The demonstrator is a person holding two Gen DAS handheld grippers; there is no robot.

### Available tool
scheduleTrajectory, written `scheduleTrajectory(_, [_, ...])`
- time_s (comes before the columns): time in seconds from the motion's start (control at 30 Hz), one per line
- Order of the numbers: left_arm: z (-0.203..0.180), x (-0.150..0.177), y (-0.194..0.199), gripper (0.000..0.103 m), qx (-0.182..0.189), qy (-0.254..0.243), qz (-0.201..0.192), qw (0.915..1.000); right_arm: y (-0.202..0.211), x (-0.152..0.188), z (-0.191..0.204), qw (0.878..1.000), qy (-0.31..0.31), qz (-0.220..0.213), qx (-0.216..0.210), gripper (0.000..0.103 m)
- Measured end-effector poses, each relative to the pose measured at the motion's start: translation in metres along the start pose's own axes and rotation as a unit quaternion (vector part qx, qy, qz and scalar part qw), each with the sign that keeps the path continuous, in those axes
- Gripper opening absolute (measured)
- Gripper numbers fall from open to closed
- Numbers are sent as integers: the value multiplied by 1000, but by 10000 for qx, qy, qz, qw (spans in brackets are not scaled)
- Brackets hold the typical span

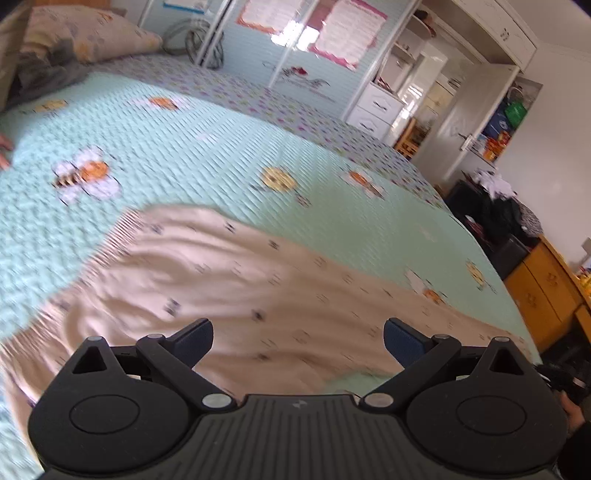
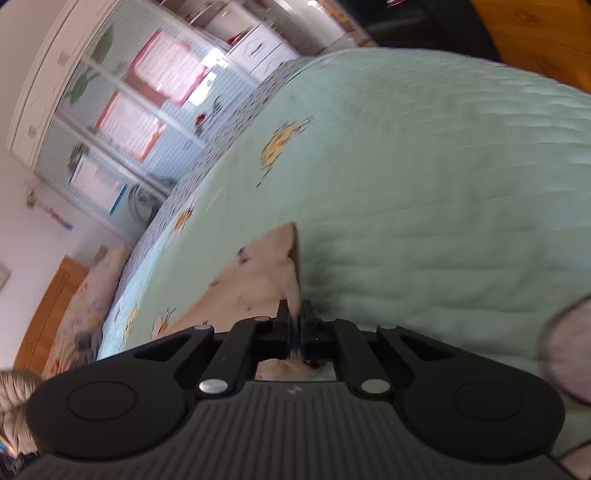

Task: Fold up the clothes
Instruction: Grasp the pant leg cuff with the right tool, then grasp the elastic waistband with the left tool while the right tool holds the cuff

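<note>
The left wrist view is showing a beige patterned garment (image 1: 236, 280) lying spread on the mint bedspread (image 1: 207, 147), just ahead of the wide-open left gripper (image 1: 298, 341). The right wrist view is showing the right gripper (image 2: 295, 325) pinching the garment's edge, lifting a corner.

No text on the wardrobe posters (image 1: 343, 31) is legible.

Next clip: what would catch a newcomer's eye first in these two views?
The beige garment spread across the mint bee-print bedspread fills the left wrist view, with the left gripper open above it. In the right wrist view, the right gripper is shut on an edge of that garment, which rises in a peak just ahead.
</note>
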State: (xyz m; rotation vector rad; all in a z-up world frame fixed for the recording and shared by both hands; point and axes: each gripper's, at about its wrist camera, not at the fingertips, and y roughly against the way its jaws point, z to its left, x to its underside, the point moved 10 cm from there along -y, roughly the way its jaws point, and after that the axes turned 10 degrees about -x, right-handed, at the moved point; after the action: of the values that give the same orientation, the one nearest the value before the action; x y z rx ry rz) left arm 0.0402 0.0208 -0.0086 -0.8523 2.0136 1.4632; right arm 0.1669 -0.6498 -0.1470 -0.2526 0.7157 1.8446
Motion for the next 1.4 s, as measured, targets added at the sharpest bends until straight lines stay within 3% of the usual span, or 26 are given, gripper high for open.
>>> scheduleTrajectory(0.1, [47, -34, -5, 100, -272, 245, -287, 9989, 5, 2, -5, 9999, -117, -48, -18, 5])
scheduleTrajectory(0.2, [103, -68, -25, 100, -375, 683, -171, 9968, 2, 4, -7, 9996, -272, -85, -18, 4])
scheduleTrajectory(0.4, [165, -95, -88, 100, -397, 1047, 643, 9916, 2, 7, -8, 9994, -202, -251, -105, 4])
scheduleTrajectory(0.53, [162, -85, -124, 99, -112, 1234, 1219, 9848, 2, 6, -8, 9994, -183, -279, -83, 4])
scheduleTrajectory(0.77, [138, -81, -153, 99, 543, 1484, 1534, 9754, 0, 1, -12, 9984, -388, -316, -244, 8])
scheduleTrajectory(0.9, [131, -81, -170, 96, 672, 1397, 1633, 9743, -6, -4, -14, 9977, -463, -348, -366, 8])
scheduleTrajectory(0.97, [130, -82, -174, 85, 659, 1380, 1596, 9753, -8, -6, -14, 9975, -462, -343, -406, 8])
scheduleTrajectory(1.03, [132, -78, -176, 54, 438, 1258, 1557, 9788, -8, -7, -14, 9971, -484, -352, -475, 8])
scheduleTrajectory(1.1, [134, -73, -177, 30, 237, 1051, 1545, 9821, -7, -8, -15, 9966, -511, -369, -534, 9])
scheduleTrajectory(1.2, [134, -72, -175, 23, 224, 931, 1559, 9831, -8, -11, -16, 9961, -534, -406, -572, 9])
scheduleTrajectory(1.33, [132, -83, -177, 30, 287, 946, 1547, 9830, -9, -13, -17, 9961, -524, -422, -564, 9])
scheduleTrajectory(1.4, [129, -82, -179, 19, 193, 637, 1545, 9858, -9, -13, -17, 9962, -522, -429, -549, 9])
